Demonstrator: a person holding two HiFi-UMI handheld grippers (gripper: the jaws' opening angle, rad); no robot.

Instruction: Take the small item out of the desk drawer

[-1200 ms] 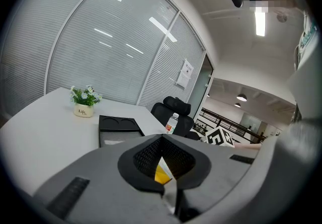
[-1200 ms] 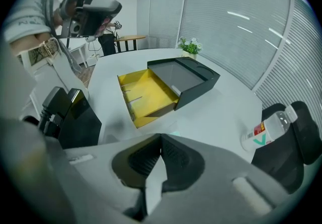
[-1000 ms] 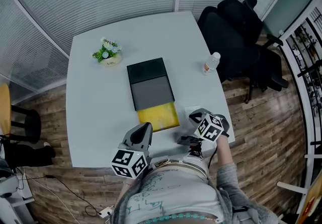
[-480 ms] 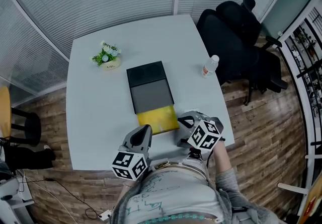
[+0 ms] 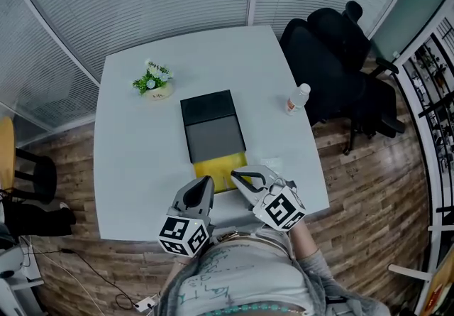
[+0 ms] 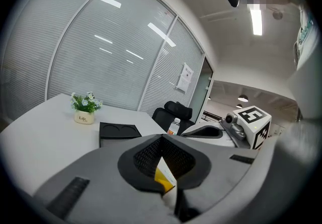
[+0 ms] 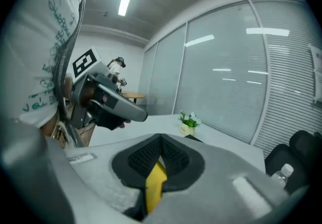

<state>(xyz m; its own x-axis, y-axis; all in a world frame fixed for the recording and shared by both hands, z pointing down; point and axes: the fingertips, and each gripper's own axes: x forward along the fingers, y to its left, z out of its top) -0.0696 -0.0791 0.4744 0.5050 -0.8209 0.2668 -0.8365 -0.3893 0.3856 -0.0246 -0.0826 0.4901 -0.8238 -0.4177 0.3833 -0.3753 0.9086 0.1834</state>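
Head view, with both gripper views. A white square bench [image 5: 135, 165] carries a dark grey rectangular desk organiser [image 5: 211, 126]. Its yellow-lined drawer [image 5: 215, 165] stands pulled out toward the person.

The left gripper [image 5: 206, 181] hovers at the drawer's near left corner. In its own view we see its grey fingers [image 6: 100, 177] brought together with nothing gripped; only a sliver of bench and yellow drawer shows through the slit beneath them.

The right gripper [image 5: 236, 177] is raised above the drawer's near right corner and points toward the organiser. Its fingers [image 7: 226, 167] are likewise closed and empty, with the yellow of the drawer visible in the gap below.

We mark a small pale flat item [image 5: 272, 164], faint against the bench, lying outside the drawer just to the right of its front; we cannot tell its form.

Farther back stand a small potted plant with white flowers [image 5: 153, 79] and a clear plastic bottle [image 5: 297, 98] near the bench's right edge. A black office chair [image 5: 333, 45] stands beside that edge.
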